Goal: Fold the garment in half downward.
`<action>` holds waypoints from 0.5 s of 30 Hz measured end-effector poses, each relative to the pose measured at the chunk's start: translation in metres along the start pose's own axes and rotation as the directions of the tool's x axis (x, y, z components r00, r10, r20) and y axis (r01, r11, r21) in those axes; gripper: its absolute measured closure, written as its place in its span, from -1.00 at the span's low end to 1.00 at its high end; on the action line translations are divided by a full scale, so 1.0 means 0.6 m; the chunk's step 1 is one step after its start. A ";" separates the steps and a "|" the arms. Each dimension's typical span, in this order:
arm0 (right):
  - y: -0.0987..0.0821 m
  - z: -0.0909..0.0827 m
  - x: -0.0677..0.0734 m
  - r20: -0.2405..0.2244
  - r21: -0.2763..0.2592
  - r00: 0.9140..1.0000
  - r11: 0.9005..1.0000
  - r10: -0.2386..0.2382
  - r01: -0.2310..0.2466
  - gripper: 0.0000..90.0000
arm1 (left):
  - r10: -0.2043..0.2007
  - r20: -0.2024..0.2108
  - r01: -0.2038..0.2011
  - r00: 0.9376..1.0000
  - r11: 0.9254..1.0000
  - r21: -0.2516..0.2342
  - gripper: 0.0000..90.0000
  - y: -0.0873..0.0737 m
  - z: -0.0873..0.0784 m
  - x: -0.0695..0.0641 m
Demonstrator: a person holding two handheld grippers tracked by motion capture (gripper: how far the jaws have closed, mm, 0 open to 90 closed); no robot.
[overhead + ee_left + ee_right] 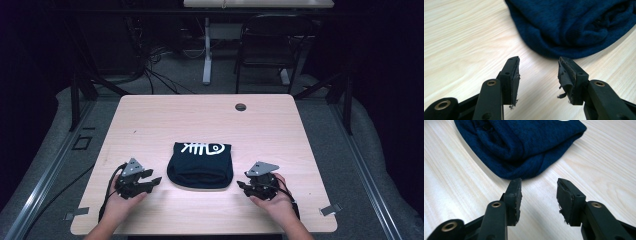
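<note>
A folded dark navy shirt (200, 166) with a white fish-skeleton print lies in the middle of the wooden table (150, 120). My left gripper (152, 178) rests on the table just left of the shirt, held by a hand, open and empty. In the left gripper view the shirt's rolled edge (574, 27) lies just beyond the open gripper (539, 63). My right gripper (241, 185) sits just right of the shirt, open and empty. The right gripper view shows the shirt's fold (524, 145) close ahead of the gripper (539, 185). Neither gripper touches the cloth.
A round cable hole (240, 107) sits near the table's far edge. Beyond the table stand a dark folding chair (270, 45) and a white desk leg (207, 50), with cables on the floor. Two metal clips (330, 209) mark the table's front corners.
</note>
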State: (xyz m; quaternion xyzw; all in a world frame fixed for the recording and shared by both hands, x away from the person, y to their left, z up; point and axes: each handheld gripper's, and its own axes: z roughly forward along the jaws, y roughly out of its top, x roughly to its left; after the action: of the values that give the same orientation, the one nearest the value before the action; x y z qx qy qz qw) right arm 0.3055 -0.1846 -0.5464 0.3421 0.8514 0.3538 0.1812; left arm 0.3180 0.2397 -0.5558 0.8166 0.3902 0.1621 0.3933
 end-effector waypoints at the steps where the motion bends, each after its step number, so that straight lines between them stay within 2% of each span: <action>1: -0.002 -0.004 -0.001 -0.002 0.000 1.000 1.000 -0.002 0.002 0.19 | -0.004 0.000 0.004 1.000 1.000 -0.002 0.15 -0.003 -0.004 0.003; 8: -0.019 -0.022 -0.007 0.011 -0.016 0.999 0.999 0.046 -0.046 0.17 | -0.069 -0.015 0.069 0.998 0.997 -0.020 0.14 -0.022 -0.025 0.020; 15: -0.031 -0.017 -0.021 0.028 -0.057 0.993 0.992 0.113 -0.111 0.17 | -0.088 -0.040 0.087 0.995 0.996 -0.022 0.14 -0.030 -0.019 0.032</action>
State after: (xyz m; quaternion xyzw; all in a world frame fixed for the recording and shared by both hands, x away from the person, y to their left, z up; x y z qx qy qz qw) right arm 0.3003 -0.2079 -0.5521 0.3897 0.8178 0.3816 0.1840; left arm 0.3143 0.2672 -0.5630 0.7912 0.4319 0.1654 0.4002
